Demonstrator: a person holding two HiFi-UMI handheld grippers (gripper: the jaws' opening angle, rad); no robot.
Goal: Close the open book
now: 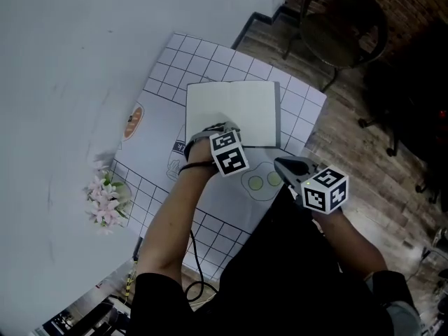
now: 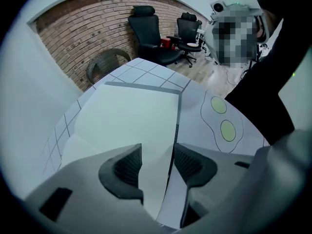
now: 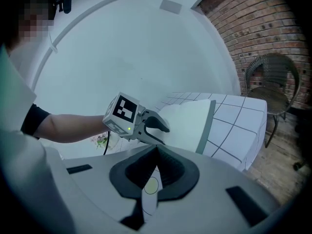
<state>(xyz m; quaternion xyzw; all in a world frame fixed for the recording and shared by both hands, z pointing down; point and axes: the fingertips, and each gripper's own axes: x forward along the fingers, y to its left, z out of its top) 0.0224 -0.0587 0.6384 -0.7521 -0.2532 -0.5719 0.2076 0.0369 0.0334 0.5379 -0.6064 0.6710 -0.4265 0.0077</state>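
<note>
The book (image 1: 231, 110) lies flat on the table (image 1: 210, 54) in the upper middle of the head view. Its white pages face up, and a grey cover strip (image 1: 276, 114) runs along its right side.

The left tool (image 1: 213, 131) points steeply down at the book's lower left corner. Its jaws stand wide apart. In the left gripper view a white sheet edge passes between them, and neither jaw presses on it.

The right tool (image 1: 281, 164) hangs at the lower right, off the book, with its jaws fully together and nothing in them.

The book is judged light. Its pages are likely thin, limp and easily creased, and the cover stiffer. The soundest hold is probably the free edge of the leaf or cover, pinched lightly and swung over the spine.
</note>
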